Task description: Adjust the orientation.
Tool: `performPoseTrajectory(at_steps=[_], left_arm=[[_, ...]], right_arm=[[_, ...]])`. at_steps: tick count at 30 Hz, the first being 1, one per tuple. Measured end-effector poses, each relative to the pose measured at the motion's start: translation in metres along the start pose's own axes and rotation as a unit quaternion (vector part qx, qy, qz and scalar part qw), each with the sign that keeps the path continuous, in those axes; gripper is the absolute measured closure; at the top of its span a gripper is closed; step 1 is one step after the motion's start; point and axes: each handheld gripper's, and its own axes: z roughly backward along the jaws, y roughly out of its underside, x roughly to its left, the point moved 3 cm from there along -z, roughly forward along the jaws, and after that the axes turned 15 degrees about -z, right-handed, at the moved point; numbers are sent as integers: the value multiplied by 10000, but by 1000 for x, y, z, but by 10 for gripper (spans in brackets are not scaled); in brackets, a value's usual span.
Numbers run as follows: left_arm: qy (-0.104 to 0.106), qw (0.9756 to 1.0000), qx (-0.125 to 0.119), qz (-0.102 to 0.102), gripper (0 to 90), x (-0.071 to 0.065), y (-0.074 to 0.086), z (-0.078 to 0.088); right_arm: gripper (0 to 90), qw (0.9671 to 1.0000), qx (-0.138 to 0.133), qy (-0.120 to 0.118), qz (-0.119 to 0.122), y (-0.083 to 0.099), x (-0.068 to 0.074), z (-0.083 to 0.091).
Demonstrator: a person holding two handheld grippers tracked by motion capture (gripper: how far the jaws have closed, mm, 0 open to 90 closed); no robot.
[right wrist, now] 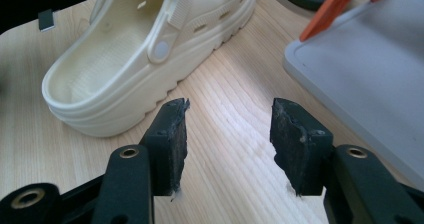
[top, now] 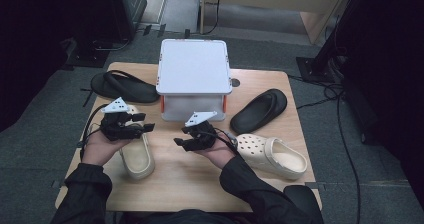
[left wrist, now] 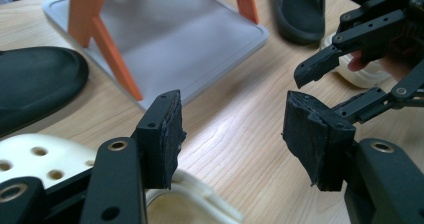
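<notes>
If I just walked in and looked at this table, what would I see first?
Probably the big grey box with orange clips, standing at the middle back of the wooden table. Shoes lie around it: black sandals at its left and right, and cream clogs nearer the person, one at the left, one at the right. In front of the box, both hands hold black grippers, left and right, open and empty.

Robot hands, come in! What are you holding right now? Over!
Left gripper open, holding nothing. Right gripper open, holding nothing. Cream clog sits beside the right gripper, untouched. Grey box straight ahead, lid on.
</notes>
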Motion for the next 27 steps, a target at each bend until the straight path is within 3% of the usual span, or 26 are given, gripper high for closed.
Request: performPoseTrajectory(at_steps=[9, 17, 27], left_arm=[[-11, 10000, -22, 18, 410, 9, 3, 8], [-70, 9999, -117, 89, 407, 16, 3, 17], [-170, 9994, -246, 186, 397, 24, 5, 27]], right_arm=[[492, 9999, -15, -114, 24, -13, 7, -14], [481, 9996, -6, -209, 162, -23, 20, -40], [481, 9993, -43, -347, 107, -33, 35, -70]])
